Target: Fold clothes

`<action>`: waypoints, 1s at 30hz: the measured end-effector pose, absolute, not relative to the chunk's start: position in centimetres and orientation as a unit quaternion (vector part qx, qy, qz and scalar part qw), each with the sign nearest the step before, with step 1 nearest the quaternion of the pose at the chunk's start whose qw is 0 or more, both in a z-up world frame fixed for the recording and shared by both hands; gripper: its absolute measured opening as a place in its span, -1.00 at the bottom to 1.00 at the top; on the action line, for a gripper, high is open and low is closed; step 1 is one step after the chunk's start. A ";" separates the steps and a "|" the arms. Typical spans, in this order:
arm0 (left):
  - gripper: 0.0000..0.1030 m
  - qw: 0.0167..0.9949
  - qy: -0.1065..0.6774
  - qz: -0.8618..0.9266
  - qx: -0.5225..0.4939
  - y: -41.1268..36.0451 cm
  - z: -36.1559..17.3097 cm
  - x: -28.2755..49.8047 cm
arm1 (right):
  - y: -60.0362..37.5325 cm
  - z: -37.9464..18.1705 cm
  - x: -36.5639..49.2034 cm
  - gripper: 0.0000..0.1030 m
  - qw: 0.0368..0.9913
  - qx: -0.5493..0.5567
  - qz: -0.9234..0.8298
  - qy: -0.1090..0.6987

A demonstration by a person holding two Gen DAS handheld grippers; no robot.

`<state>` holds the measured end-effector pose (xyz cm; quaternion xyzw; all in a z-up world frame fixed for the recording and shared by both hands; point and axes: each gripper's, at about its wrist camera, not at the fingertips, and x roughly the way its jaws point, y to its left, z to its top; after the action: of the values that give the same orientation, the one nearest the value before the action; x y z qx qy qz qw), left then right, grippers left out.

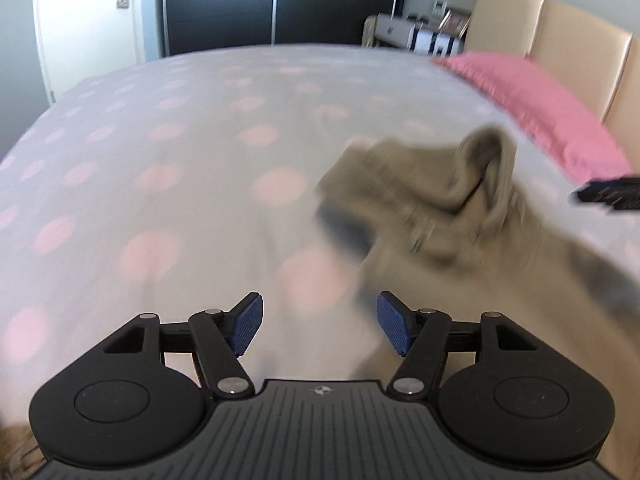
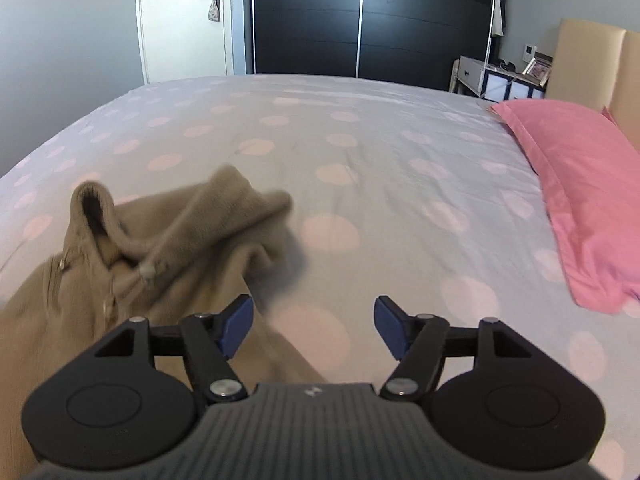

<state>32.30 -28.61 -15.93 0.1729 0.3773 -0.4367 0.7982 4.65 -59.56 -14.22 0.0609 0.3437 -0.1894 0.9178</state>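
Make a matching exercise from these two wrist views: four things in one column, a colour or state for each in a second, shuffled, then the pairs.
Things:
1. garment
2. pillow
3. wardrobe doors
4. left hand-held gripper

Colour or state:
A. pink, by the headboard
B. open, holding nothing
C. tan, crumpled on the bed
D. black, beyond the bed's far edge

Pairs: 1-C, 2-A, 3-D, 4-B
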 end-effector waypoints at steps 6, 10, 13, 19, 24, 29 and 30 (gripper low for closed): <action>0.25 0.793 0.415 -0.386 0.223 -20.4 -16.0 31.7 | -61.1 -13.8 -6.1 0.40 0.896 0.119 -0.215 0.369; 0.33 0.790 0.431 -0.351 0.257 -16.5 -17.1 31.5 | -60.9 -14.2 -12.8 0.41 0.883 0.160 -0.236 0.374; 0.33 0.792 0.436 -0.336 0.265 -15.1 -18.5 31.4 | -60.4 -14.4 -17.0 0.42 0.872 0.189 -0.258 0.372; 0.42 0.799 0.422 -0.331 0.273 -15.5 -22.3 30.8 | -60.1 -13.7 -23.0 0.43 0.858 0.239 -0.305 0.338; -0.07 0.813 0.420 -0.332 0.227 -14.7 -22.2 30.3 | -61.8 -14.9 -24.7 0.46 0.842 0.244 -0.358 0.323; -0.78 0.826 0.409 -0.314 0.227 -15.2 -20.8 28.2 | -64.3 -17.5 -25.2 0.46 0.805 0.215 -0.416 0.365; -0.79 0.830 0.406 -0.305 0.230 -15.4 -20.5 27.8 | -64.6 -17.8 -25.5 0.46 0.797 0.218 -0.423 0.372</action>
<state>27.80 -15.40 -20.47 0.2296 0.4057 -0.3051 0.8304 -25.53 -64.65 -17.76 0.2184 0.3715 -0.4233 0.7970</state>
